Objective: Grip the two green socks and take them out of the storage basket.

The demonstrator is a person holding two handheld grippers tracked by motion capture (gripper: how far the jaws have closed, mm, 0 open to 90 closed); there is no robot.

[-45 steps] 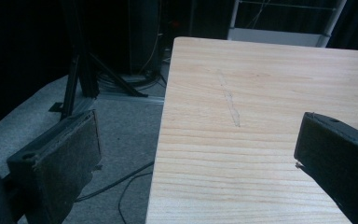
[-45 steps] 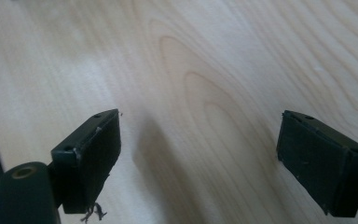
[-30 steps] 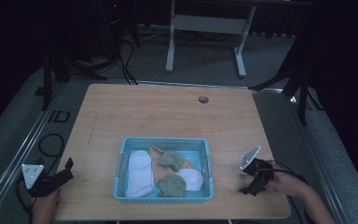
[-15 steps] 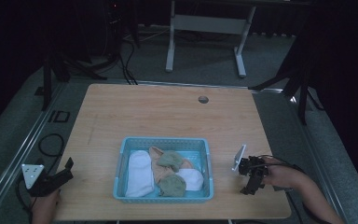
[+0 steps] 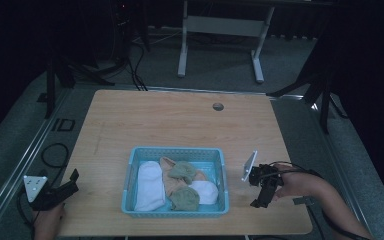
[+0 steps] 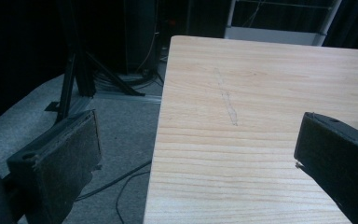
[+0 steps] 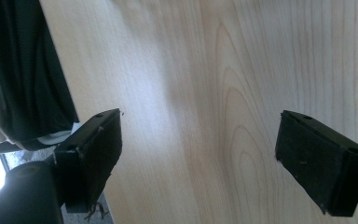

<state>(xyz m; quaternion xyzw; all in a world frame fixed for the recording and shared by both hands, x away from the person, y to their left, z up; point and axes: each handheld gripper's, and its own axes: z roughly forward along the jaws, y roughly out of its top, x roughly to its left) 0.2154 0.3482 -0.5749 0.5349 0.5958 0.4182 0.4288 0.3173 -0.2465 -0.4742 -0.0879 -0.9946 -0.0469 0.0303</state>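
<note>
A light-blue plastic basket (image 5: 176,149) stands on the wooden table (image 5: 180,120), near its front edge. In it lie a white cloth (image 5: 149,185), a peach cloth (image 5: 168,176), two green bundles (image 5: 182,171) (image 5: 185,198) and a small white bundle (image 5: 206,191). My right gripper (image 5: 261,194) hovers right of the basket and is tipped down at the tabletop. Its jaws stand wide apart over bare wood (image 7: 200,154), so it is open. My left gripper (image 5: 72,180) rests at the table's front left corner. It is open (image 6: 196,154) and straddles the table's left edge.
A round cable hole (image 5: 218,106) sits near the table's far edge. Black cables (image 5: 55,155) lie on the grey floor to the left. A white desk frame (image 5: 220,27) and dark stands are behind the table. A dark sleeve (image 7: 23,74) lies close beside the right jaws.
My right gripper has moved left toward the basket and rolled, so that its grey plate now stands on edge. The left gripper has stayed put.
</note>
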